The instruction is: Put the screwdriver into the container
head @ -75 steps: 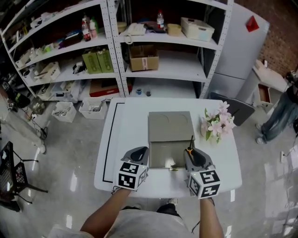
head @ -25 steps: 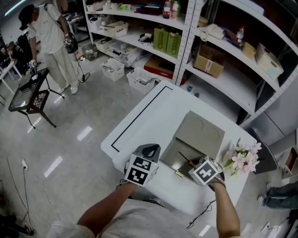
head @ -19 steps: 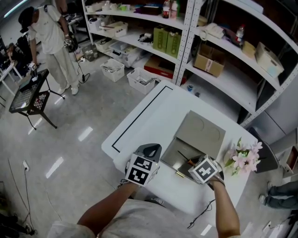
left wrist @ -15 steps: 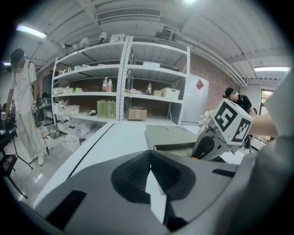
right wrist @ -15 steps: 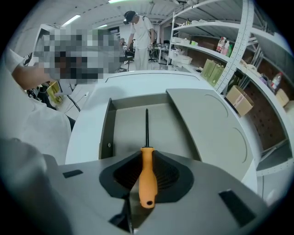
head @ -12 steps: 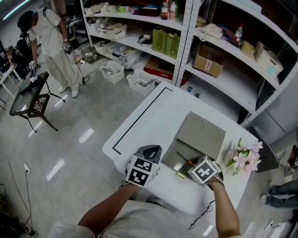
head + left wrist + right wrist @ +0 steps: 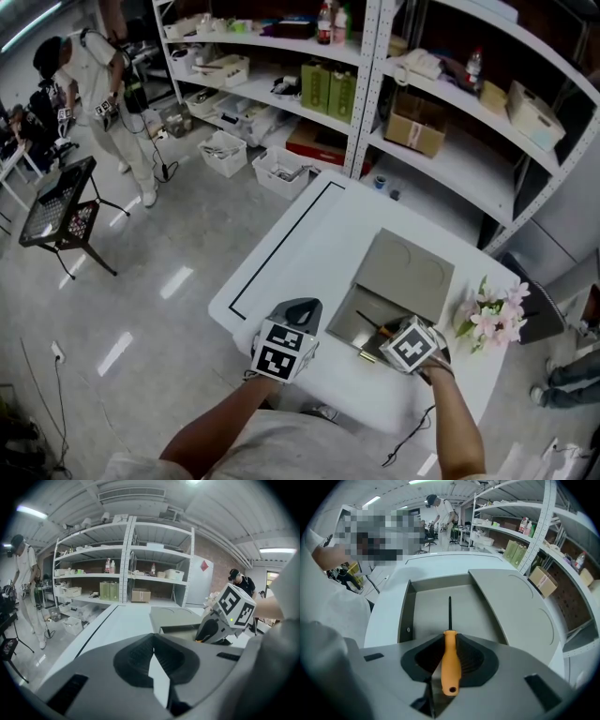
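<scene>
White tabletop (image 7: 309, 234), black line (image 7: 277, 242) tracing its left edge; shelves (image 7: 422, 141) beyond the far side. Grey container (image 7: 405, 616) sits near-right, open, lid (image 7: 511, 606) laid flat on its far side, flowers (image 7: 487, 319) just right. Right tongs (image 7: 450, 638) pinch the screwdriver (image 7: 450, 663) by its orange handle, shaft out over the container's floor, between its side walls. Left tongs (image 7: 152, 641) pressed together, holding nothing, left of the container over bare tabletop.

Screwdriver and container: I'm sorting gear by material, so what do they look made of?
The screwdriver has a handle that looks like smooth orange plastic, evenly coloured with a hang hole; its thin dark shaft is probably steel. The container has matte grey-beige walls and a matching lid: painted metal or plastic, I can't tell which.
</scene>
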Demonstrator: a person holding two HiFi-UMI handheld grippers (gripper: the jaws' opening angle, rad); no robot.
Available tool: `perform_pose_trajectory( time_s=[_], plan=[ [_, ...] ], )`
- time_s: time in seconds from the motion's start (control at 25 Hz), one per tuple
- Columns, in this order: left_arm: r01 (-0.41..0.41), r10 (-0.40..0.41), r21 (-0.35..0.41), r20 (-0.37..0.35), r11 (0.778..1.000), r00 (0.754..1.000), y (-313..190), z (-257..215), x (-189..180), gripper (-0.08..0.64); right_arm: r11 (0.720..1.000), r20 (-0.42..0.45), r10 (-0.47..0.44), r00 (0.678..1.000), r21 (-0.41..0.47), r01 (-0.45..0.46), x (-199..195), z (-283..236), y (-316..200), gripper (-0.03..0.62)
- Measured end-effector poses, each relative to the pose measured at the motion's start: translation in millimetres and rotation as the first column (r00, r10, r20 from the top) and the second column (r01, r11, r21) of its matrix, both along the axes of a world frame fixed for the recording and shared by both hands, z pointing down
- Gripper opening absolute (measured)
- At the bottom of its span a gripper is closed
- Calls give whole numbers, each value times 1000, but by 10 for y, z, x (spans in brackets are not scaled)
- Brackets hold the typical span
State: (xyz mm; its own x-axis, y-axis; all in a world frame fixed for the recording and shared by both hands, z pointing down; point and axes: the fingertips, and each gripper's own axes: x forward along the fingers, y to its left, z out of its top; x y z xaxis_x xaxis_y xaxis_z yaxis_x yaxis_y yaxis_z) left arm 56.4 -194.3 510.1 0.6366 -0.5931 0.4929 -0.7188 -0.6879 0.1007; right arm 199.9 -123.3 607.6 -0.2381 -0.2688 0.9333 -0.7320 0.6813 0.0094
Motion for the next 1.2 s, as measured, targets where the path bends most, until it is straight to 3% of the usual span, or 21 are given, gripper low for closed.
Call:
perform_pose_trajectory(
  time_s=[0.16,0.36,0.6,0.72,0.92,1.2],
  plan=[
    [-10,10,0,-1,1000,1000,-24,-21,-2,5,1000,-1,19,1000,21,-19,16,-42,-3,89],
    [-51,52,6,-7,999,999,-40,-71,82,5,992,29,104,994,68,-106,99,-181,22,88],
    [-120,121,30,-26,992,992,-64,-214,229,5,951,121,252,960,152,-269,180,-449,50,64],
    [-157,159,46,-36,987,987,-73,-304,324,5,909,189,326,926,206,-362,203,-633,64,48],
    [-229,232,71,-43,971,972,-74,-445,497,5,815,257,417,872,319,-484,257,-1056,103,31],
    [-311,317,95,-58,946,947,-16,-592,707,5,649,404,500,766,411,-641,366,-1536,238,15]
  ],
)
